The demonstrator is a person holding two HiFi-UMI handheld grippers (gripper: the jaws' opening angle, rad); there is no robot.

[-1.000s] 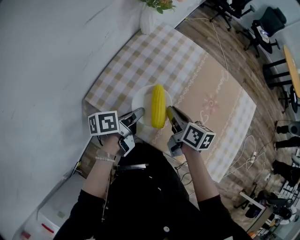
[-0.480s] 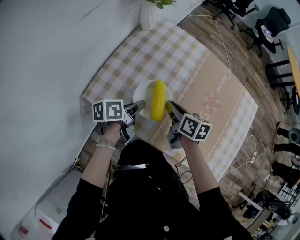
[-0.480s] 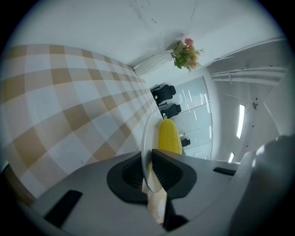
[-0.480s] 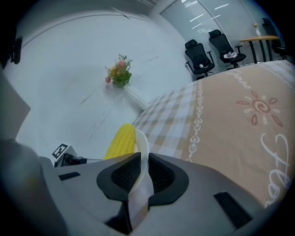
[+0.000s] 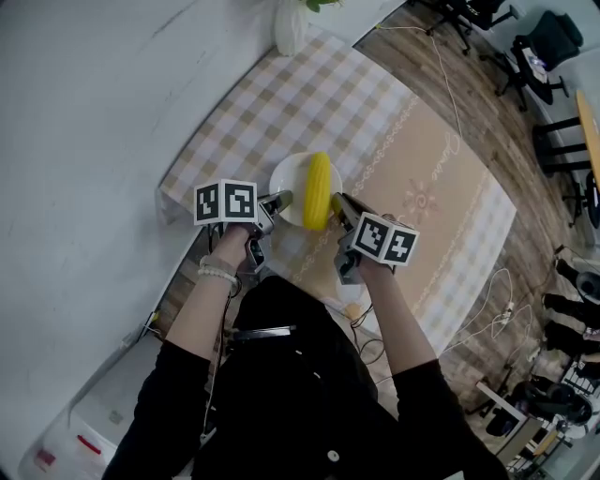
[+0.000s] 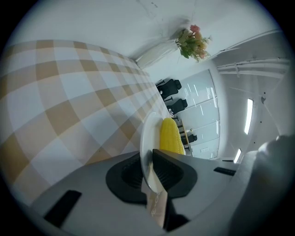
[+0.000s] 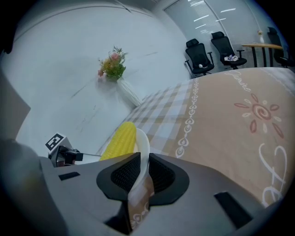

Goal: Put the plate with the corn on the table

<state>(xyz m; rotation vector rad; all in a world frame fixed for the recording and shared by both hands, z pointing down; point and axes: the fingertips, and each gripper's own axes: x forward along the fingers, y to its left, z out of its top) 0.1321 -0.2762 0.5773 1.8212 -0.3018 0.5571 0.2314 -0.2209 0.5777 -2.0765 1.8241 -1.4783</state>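
Note:
A white plate point(image 5: 287, 180) carries a yellow corn cob point(image 5: 317, 190) above the near end of the table point(image 5: 450, 187). My left gripper point(image 5: 279, 201) is shut on the plate's left rim and my right gripper point(image 5: 338, 202) is shut on its right rim. In the left gripper view the plate point(image 6: 147, 138) stands edge-on between the jaws with the corn point(image 6: 171, 136) behind it. The right gripper view shows the plate point(image 7: 143, 147) pinched in the jaws, the corn point(image 7: 119, 139) to its left and the left gripper point(image 7: 62, 152) beyond.
The table wears a checked and beige patterned cloth point(image 5: 375, 141). A white vase with flowers point(image 5: 291, 21) stands at its far end by the wall. Office chairs point(image 5: 525, 47) and cables lie on the wooden floor to the right.
Both grippers have carried the plate with the corn forward, farther over the table's near end. The grips have not changed.

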